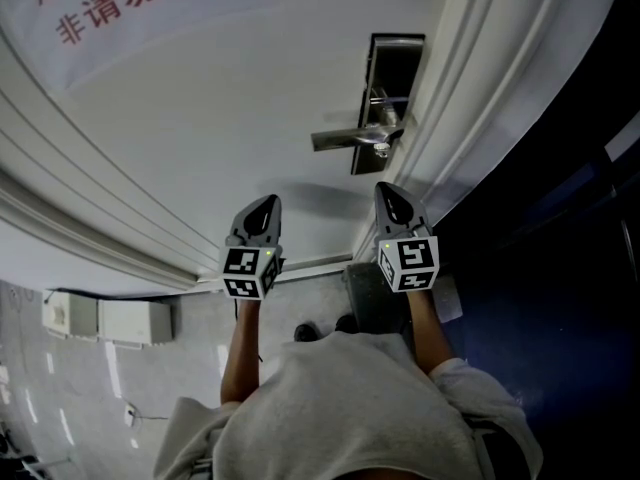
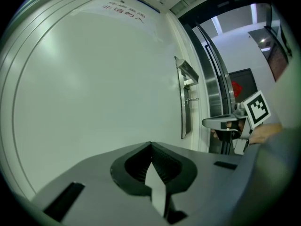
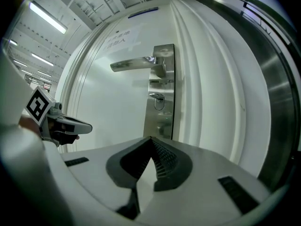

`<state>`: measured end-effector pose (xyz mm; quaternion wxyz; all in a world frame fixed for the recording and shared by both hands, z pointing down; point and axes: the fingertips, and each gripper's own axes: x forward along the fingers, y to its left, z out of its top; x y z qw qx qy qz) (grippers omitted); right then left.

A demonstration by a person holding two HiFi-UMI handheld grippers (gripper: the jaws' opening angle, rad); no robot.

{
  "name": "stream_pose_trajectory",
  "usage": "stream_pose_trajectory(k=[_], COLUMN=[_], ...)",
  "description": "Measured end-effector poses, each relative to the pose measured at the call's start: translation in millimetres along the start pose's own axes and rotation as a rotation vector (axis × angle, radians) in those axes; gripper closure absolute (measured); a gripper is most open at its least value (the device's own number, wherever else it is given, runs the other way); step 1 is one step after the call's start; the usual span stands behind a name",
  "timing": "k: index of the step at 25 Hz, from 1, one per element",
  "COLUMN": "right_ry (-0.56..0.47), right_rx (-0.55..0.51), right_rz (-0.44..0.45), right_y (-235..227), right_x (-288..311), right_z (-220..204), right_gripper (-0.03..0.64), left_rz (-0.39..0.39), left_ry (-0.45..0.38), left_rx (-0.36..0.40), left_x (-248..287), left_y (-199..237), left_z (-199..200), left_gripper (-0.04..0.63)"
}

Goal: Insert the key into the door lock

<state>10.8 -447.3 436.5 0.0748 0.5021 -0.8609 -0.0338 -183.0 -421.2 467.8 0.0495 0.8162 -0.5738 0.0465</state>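
Observation:
A steel lock plate [image 1: 388, 78] with a lever handle [image 1: 345, 138] sits on the white door [image 1: 230, 118]. In the right gripper view, a small metal key with a ring [image 3: 158, 100] sticks out of the plate [image 3: 162, 121] below the handle [image 3: 134, 63]. My right gripper [image 1: 393, 198] hovers just below the plate and apart from it, jaws shut and empty [image 3: 151, 138]. The left gripper [image 1: 264, 210] hangs beside it facing bare door, tips together with nothing between them [image 2: 151, 144].
A paper sign with red lettering [image 1: 120, 3] is stuck on the door's upper left. Moulded door frame [image 1: 480, 98] runs right of the lock, with a dark opening beyond. A white box [image 1: 110, 320] stands on the floor at left, near the person's feet [image 1: 322, 330].

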Motion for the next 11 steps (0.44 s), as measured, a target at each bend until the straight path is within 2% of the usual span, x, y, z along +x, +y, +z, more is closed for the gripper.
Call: stream_pose_trajectory(k=[11], right_ry=[0.011], right_rx=[-0.006], right_rz=[0.009], right_y=[4.2], right_x=[-0.6], right_z=[-2.2], right_gripper=[0.594], left_rz=[0.0], left_ry=[0.002], left_rx=[-0.001], left_x=[-0.5], left_y=[-0.2], left_z=[0.1], left_gripper=[0.578])
